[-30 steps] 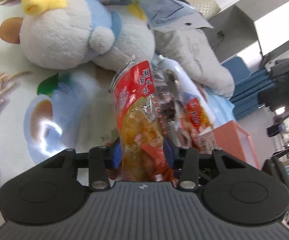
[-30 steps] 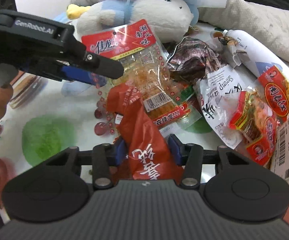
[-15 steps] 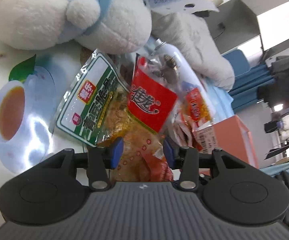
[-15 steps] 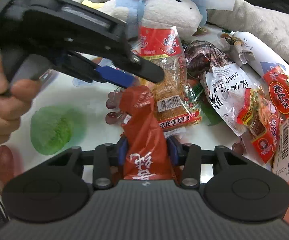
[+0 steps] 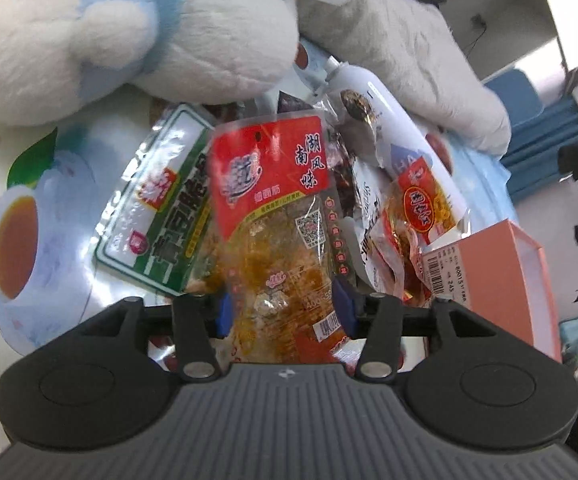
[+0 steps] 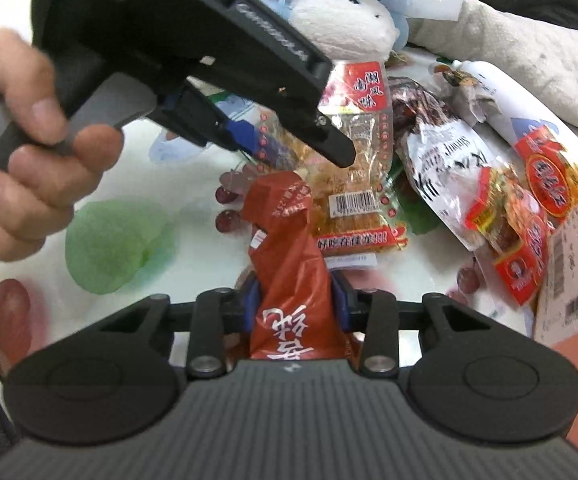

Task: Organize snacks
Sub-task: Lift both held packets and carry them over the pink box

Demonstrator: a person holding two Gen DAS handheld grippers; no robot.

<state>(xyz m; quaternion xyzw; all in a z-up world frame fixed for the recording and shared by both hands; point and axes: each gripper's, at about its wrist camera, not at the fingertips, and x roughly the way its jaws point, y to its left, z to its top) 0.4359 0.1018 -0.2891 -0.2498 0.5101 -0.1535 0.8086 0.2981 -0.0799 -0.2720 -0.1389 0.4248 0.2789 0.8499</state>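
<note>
The left gripper (image 5: 285, 312) pinches a red-topped snack pack (image 5: 277, 216) above the green packet (image 5: 161, 204). The right gripper (image 6: 295, 306) clamps a crumpled red bag (image 6: 289, 256) over the desk (image 6: 193, 256).

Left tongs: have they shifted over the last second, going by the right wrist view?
Yes. The left tongs have moved right, toward the white shrimp packet, holding the red-topped snack pack.

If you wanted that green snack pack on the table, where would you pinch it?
Probably the green pack's left edge, coming in low from the left. It lies flat; its right side is tucked under the red packet in the left gripper, and a plush toy crowds its top.
</note>
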